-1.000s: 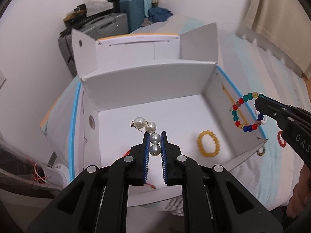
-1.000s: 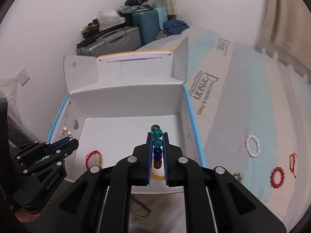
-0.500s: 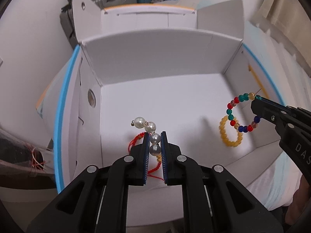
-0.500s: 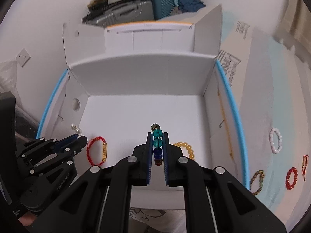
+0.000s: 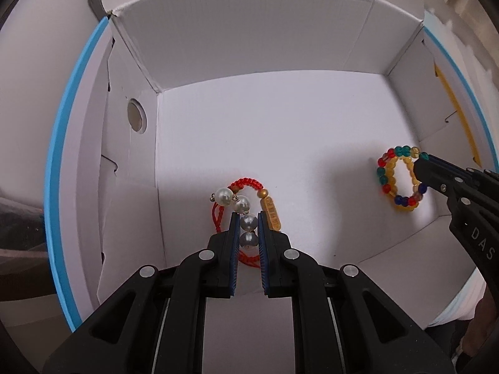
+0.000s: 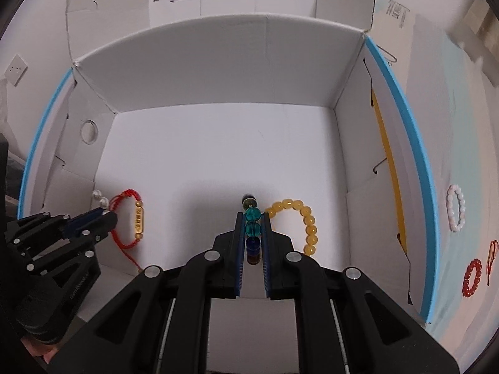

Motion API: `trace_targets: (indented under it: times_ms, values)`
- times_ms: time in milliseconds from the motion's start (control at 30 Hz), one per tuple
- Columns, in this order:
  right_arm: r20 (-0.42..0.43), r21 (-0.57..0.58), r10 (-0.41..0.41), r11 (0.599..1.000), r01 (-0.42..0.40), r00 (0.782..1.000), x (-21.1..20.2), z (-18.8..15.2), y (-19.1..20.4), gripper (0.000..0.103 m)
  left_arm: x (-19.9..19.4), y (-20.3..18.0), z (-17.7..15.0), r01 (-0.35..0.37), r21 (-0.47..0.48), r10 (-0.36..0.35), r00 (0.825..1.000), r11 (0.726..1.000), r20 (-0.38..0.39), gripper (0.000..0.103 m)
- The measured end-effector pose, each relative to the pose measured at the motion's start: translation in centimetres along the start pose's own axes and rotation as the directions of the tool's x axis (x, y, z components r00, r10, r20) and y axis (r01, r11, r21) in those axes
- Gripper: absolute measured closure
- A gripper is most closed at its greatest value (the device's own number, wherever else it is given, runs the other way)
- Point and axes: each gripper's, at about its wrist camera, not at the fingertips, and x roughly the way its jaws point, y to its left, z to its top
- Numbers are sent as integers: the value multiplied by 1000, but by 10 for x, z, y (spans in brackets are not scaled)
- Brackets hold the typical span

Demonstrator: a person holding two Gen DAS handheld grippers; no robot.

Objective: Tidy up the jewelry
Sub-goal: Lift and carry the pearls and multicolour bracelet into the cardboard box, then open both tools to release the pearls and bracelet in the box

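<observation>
left tongs (image 5: 245, 227) clamped on pearl strand (image 5: 241, 207), above red cord bracelet (image 5: 246, 184) in white box (image 5: 265, 56) | right tongs (image 6: 252, 227) clamped on multicolour bead bracelet (image 6: 252, 215), beside yellow bead bracelet (image 6: 304, 218) in box

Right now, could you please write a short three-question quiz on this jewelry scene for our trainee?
1. True or false: the left gripper is shut on the pearl strand.
2. Which piece does the right gripper hold? A) yellow bead bracelet B) multicolored bead bracelet C) red cord bracelet
3. Fill in: outside the white box, on the bedding, lie a red bead bracelet and a ____ bead bracelet.

Key: 1 true; 2 B; 3 white.
</observation>
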Motion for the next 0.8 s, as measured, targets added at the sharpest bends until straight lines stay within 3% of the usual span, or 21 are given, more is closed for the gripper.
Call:
trace_targets:
  times_ms: [400, 467, 600, 800]
  values:
    - [-7, 0, 8, 1000, -8, 1000, 3, -3, 1, 91, 0, -4, -1, -14, 8, 14, 1000, 1000, 11, 91]
    - [-1, 0, 10, 1000, -10, 1000, 1, -4, 0, 84, -2, -3, -3, -13, 4, 13, 1000, 1000, 15, 91]
    - [13, 5, 14, 1000, -14, 1000, -5, -5, -4, 71, -8, -2, -7, -19, -9, 20, 999, 1000, 34, 72]
    - [54, 19, 24, 999, -25, 998, -20, -7, -11, 54, -17, 0, -16, -20, -25, 21, 998, 999, 64, 56]
